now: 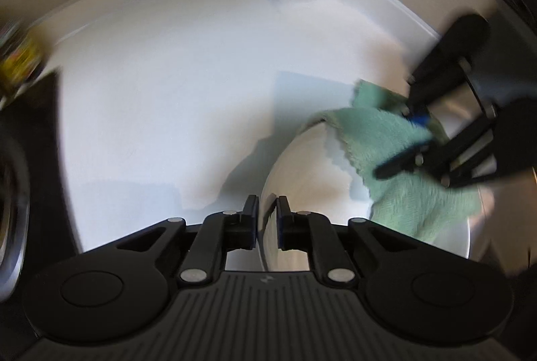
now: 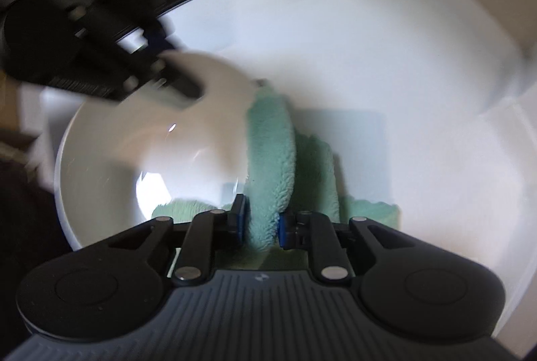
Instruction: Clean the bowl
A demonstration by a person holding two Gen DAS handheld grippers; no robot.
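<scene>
L gripper (image 1: pixel 266 220) was clamped on the white bowl's (image 2: pixel 110 139) rim to steady it, while R gripper (image 2: pixel 261 226) pinched the green cloth (image 2: pixel 272 159) w/ jaws nearly closed, prob. to wipe inside.

The cloth (image 2: pixel 272 159) drapes over the bowl's (image 2: pixel 100 159) rim, on the counter (image 1: pixel 167 92).
</scene>
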